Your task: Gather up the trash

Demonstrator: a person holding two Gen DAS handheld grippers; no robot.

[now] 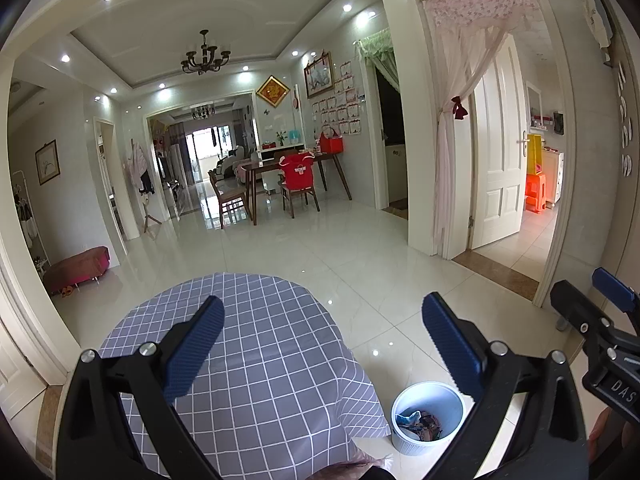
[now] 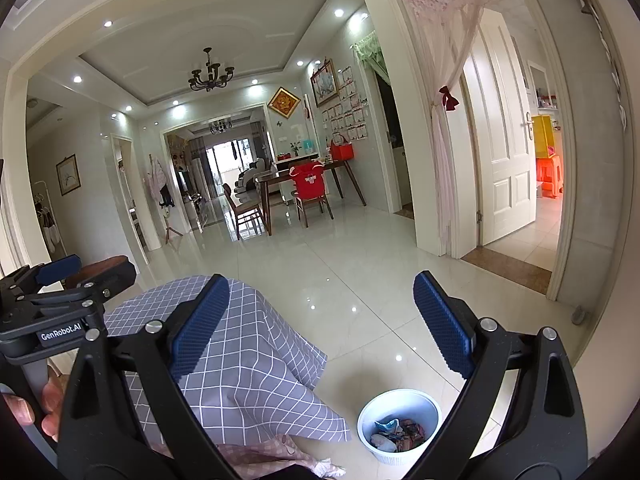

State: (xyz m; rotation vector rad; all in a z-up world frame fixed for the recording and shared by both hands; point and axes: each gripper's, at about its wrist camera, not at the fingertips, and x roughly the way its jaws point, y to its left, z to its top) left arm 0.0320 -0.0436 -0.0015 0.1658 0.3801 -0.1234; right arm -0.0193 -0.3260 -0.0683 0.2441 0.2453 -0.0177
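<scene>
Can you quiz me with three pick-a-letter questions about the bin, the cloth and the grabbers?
1. Where is the white bin?
A. on the table
B. on the floor beside the table
C. on a chair

2. What colour is the checked tablecloth?
A. red
B. green
C. grey with white lines

3. How is the left hand-held gripper?
A. open, holding nothing
B. shut on a wrapper
C. shut on the bin

Answers:
1 B, it stands on the tiles next to the hanging cloth.
2 C, grey squares with white lines.
3 A, its blue fingers stand wide apart; the right hand-held gripper does too.
</scene>
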